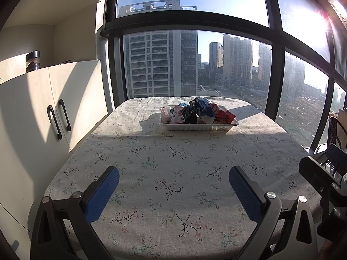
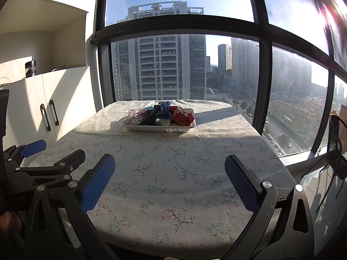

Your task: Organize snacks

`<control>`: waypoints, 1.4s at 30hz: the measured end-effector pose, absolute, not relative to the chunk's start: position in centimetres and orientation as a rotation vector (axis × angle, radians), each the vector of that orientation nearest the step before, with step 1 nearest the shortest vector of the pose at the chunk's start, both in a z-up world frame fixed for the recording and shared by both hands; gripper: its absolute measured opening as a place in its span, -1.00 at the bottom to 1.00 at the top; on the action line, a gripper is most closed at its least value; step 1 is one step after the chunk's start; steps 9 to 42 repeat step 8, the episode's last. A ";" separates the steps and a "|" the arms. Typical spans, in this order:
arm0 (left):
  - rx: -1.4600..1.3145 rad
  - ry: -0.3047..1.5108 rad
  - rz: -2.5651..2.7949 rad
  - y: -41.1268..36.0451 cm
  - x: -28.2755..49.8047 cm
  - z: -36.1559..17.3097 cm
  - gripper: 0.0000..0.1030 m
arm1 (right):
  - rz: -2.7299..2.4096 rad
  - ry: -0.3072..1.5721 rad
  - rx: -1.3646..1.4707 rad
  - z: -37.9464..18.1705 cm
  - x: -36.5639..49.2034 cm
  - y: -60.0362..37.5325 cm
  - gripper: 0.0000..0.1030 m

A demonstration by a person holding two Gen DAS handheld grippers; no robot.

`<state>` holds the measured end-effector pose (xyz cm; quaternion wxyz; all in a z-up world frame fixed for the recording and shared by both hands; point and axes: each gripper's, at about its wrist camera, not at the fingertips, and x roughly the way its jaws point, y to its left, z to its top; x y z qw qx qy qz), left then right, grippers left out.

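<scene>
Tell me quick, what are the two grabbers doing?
Left gripper: open, holding nothing, above the table.
Right gripper: open, holding nothing, above the table too.

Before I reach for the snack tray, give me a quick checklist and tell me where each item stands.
1. Left gripper open and holding nothing: ok.
2. Right gripper open and holding nothing: ok.
3. White tray flat on the tablecloth: ok.
4. Snack packets all inside the tray: ok, though heaped.
5. Cloth between grippers and tray bare: ok.
6. Packets sorted by kind: not ok, mixed.
</scene>
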<state>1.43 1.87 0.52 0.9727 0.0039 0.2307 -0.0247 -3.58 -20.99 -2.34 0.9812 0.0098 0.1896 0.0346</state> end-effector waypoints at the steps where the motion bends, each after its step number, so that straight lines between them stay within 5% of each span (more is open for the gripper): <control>1: 0.007 0.465 -0.051 1.9 1.4 0.5 1.00 | 0.070 0.382 0.020 -2.3 -3.6 -21.0 0.99; 42: -0.004 0.456 -0.064 1.8 1.2 0.4 1.00 | 0.072 0.391 0.018 -3.2 -3.4 -21.2 0.99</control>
